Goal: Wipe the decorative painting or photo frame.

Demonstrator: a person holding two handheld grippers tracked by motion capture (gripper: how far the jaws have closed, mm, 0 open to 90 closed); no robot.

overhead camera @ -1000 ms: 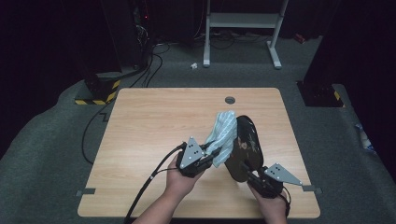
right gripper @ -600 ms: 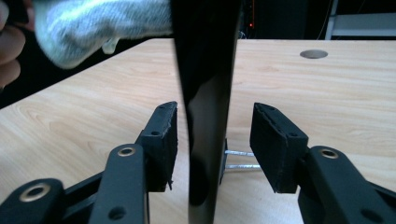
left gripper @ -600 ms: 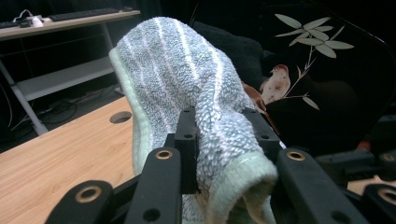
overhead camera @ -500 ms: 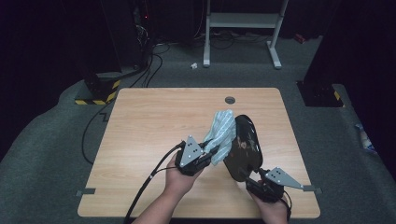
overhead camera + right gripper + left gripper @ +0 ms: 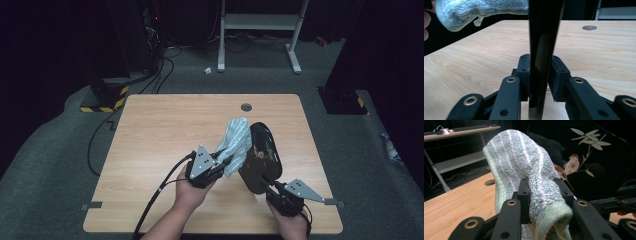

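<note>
A: Where was the tray?

B: The right gripper [image 5: 272,192], nearest the person, had just been closing its jaws on the lower edge of the black tray [image 5: 261,155], which stood tilted over the table [image 5: 160,130], long axis pointing away.

A: And the towel?

B: The left gripper [image 5: 220,161] was closed on the striped towel [image 5: 235,142], touching the tray's left face. A bird picture was there; no writing.

no legible text, labels or signs
</note>
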